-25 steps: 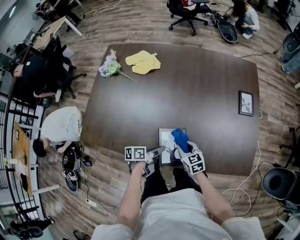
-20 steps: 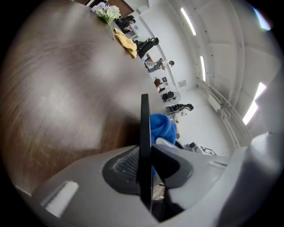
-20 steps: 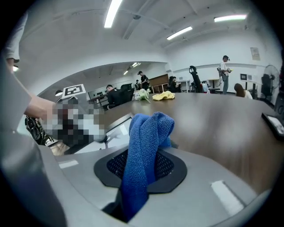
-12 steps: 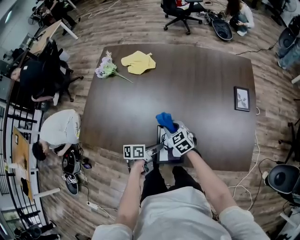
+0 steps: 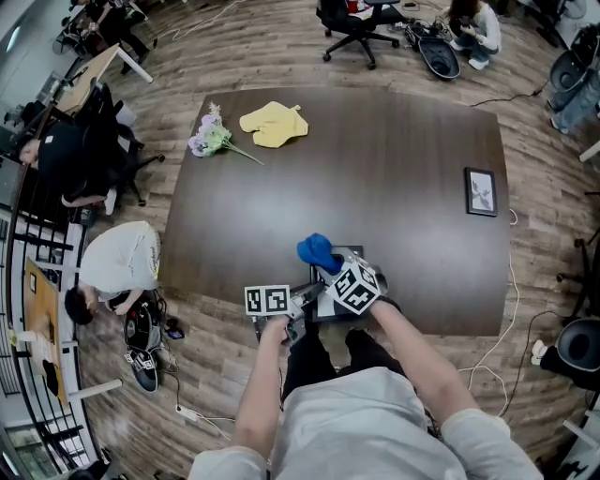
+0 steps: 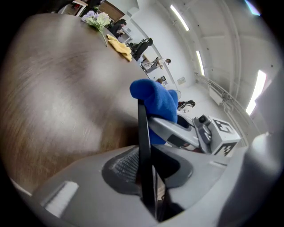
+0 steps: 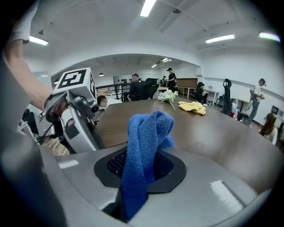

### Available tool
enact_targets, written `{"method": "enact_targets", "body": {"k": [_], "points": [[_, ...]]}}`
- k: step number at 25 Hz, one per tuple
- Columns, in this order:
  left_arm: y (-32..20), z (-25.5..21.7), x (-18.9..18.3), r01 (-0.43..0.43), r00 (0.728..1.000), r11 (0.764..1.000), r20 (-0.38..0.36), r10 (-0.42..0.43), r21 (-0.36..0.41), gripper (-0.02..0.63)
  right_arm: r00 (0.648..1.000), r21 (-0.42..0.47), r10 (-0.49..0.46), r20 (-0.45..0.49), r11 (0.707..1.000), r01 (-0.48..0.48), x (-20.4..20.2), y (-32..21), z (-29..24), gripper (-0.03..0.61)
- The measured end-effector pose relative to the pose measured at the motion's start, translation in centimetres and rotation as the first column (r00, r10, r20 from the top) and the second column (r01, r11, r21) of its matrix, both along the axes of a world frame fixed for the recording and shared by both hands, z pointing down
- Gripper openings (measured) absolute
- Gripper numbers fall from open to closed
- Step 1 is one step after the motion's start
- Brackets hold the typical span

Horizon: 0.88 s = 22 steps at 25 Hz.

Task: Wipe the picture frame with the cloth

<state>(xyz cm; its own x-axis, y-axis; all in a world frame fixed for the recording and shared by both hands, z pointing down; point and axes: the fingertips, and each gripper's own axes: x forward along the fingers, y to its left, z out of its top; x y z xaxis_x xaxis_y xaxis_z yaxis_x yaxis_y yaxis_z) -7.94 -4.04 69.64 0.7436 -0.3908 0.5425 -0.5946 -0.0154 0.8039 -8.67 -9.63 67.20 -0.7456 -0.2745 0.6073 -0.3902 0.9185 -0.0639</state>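
The picture frame [image 5: 328, 307] lies at the near edge of the dark table [image 5: 394, 187]. My left gripper [image 5: 314, 292] has the frame's black edge [image 6: 143, 155] between its pads, and its jaws are opening slightly. My right gripper [image 5: 328, 264] is shut on a blue cloth [image 5: 316, 249], which it holds over the frame's far left corner. In the left gripper view the blue cloth [image 6: 155, 99] bulges above the frame edge, right gripper [image 6: 177, 131] behind it. In the right gripper view the blue cloth [image 7: 144, 150] hangs out of the shut right gripper [image 7: 137, 177].
A second small picture frame [image 5: 480, 191] lies near the table's right edge. A yellow cloth [image 5: 272, 124] and a bunch of flowers [image 5: 211, 139] lie at the far left. People [image 5: 117, 258] sit left of the table; office chairs [image 5: 352, 23] stand beyond it.
My right gripper has carried the blue cloth leftward and away from me across the frame, rolling as it went. The left gripper has stayed on the frame's edge.
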Motion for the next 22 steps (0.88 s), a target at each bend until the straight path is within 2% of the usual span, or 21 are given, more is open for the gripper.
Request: {"method": "enact_targets", "body": {"k": [8,14,18,22], "points": [[-0.3,0.2,0.3,0.012,1.0,1.0,-0.006,-0.012,-0.003,0.133,0.983,-0.04,-0.179,-0.039,0.983,0.178,1.6,2.7,0.7,0.081],[0.0,0.6,0.0,0.027,1.0,1.0,-0.004,-0.027,-0.004,0.133,0.95,-0.112,-0.304,-0.072,0.949,0.295,4.4,6.5,2.1,0.081],[-0.2,0.2,0.0,0.039,0.999,0.999,-0.011,-0.039,0.004,0.132,0.94,-0.139,-0.325,-0.108,0.941,0.309,7.0,6.7,3.2,0.081],[-0.5,0.0,0.1,0.033,0.999,0.999,-0.008,-0.033,0.016,0.132,0.945,-0.124,-0.281,-0.166,0.957,0.262,9.2,4.2,4.1,0.081]]}}
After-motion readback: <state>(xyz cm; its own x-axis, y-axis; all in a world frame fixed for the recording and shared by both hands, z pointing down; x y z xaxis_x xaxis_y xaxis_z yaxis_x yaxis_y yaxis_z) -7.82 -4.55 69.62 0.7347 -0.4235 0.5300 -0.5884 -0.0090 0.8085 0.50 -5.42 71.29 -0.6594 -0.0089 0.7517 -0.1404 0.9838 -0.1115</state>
